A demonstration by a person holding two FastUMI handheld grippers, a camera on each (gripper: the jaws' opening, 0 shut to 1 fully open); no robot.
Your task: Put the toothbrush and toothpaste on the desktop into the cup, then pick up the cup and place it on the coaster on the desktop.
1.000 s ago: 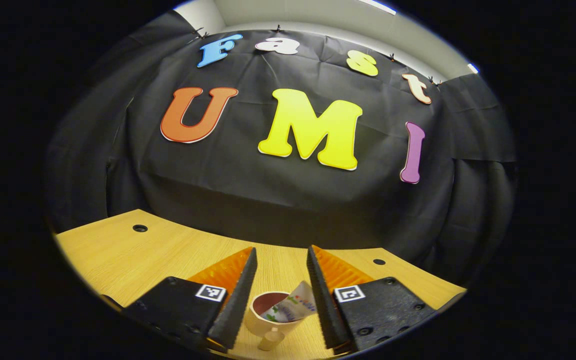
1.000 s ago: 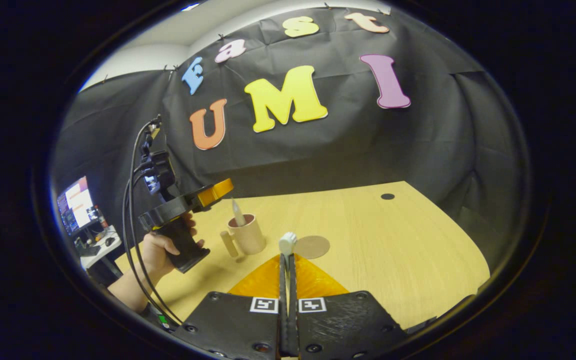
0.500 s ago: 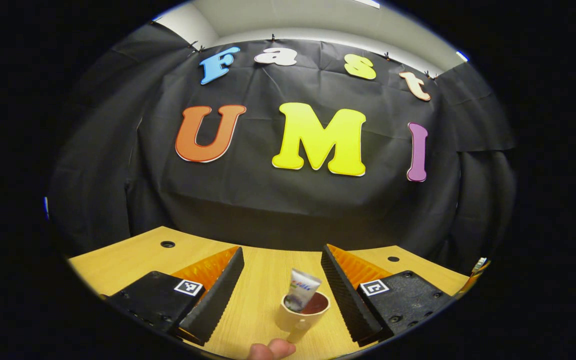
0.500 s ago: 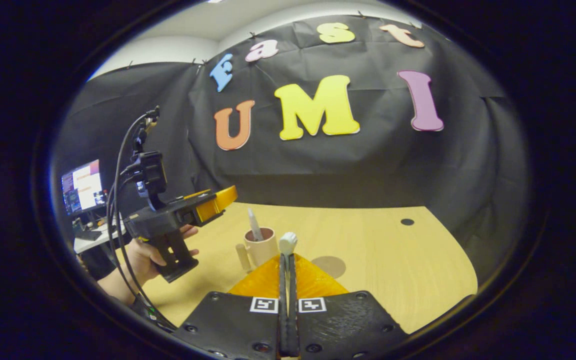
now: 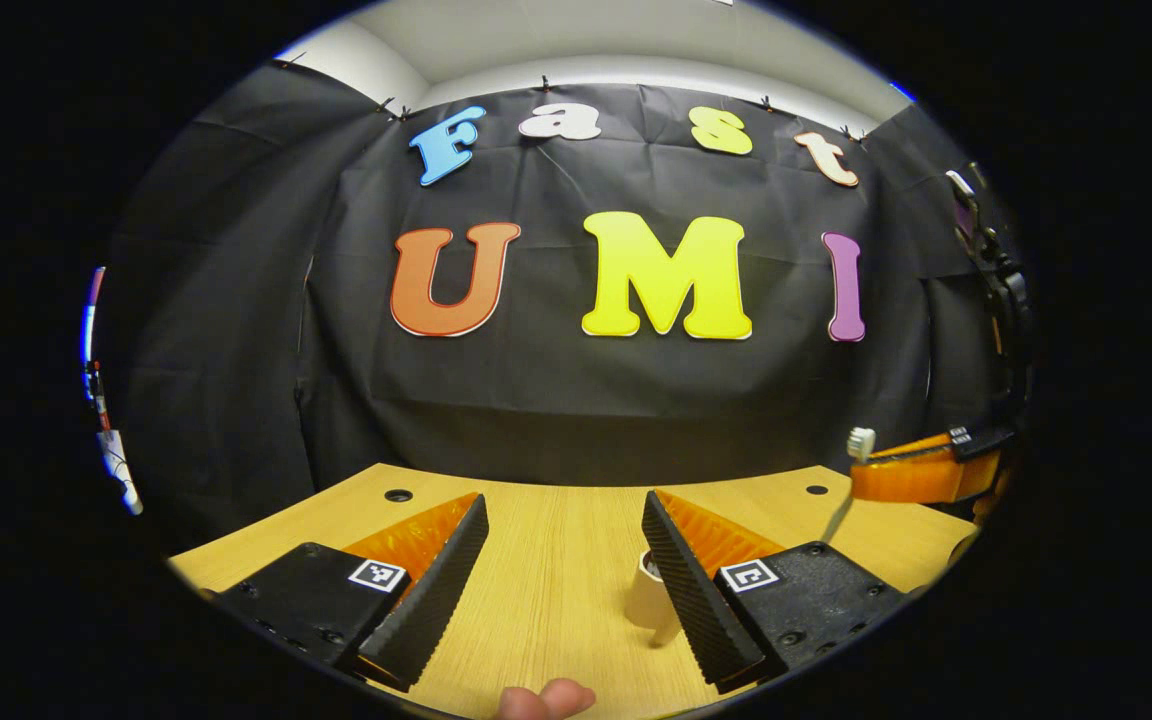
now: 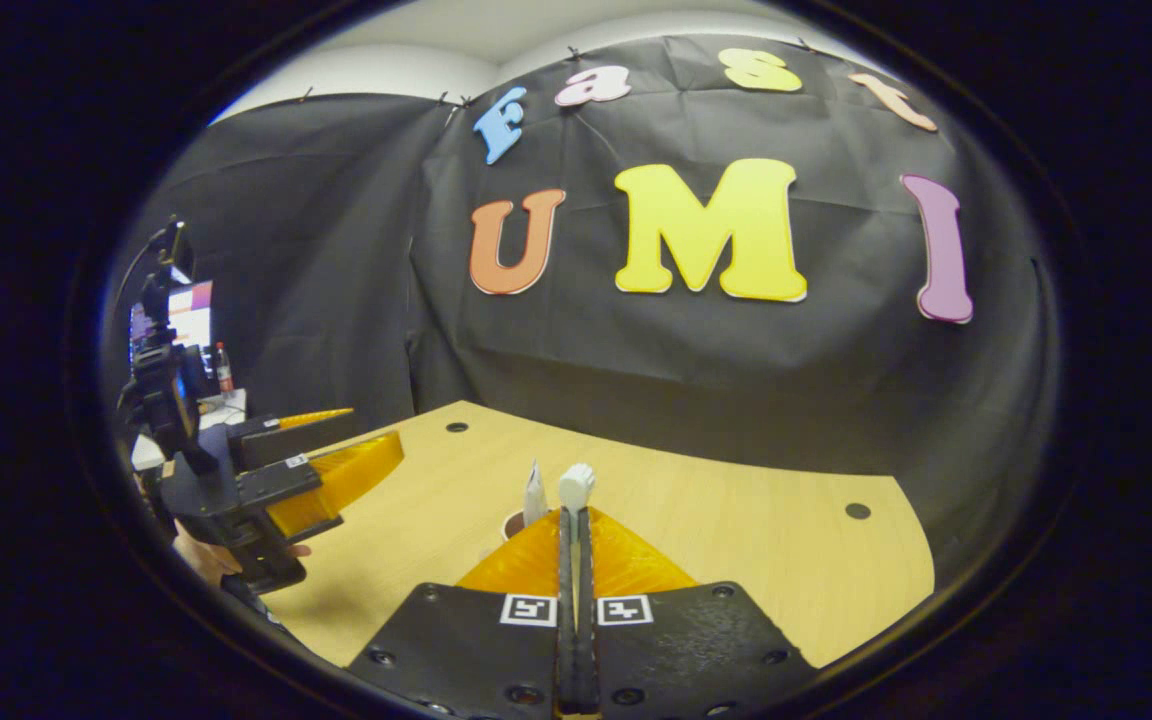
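Toothbrush [image 6: 575, 487] upright, head up, pinched in right claw [image 6: 573, 520].

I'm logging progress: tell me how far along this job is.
Done: the toothpaste stands in the cup. In hand: the right tool is shut on the toothbrush, near the cup but not in it. The left tool is open. Left: drop the toothbrush in, then move the cup onto the coaster.
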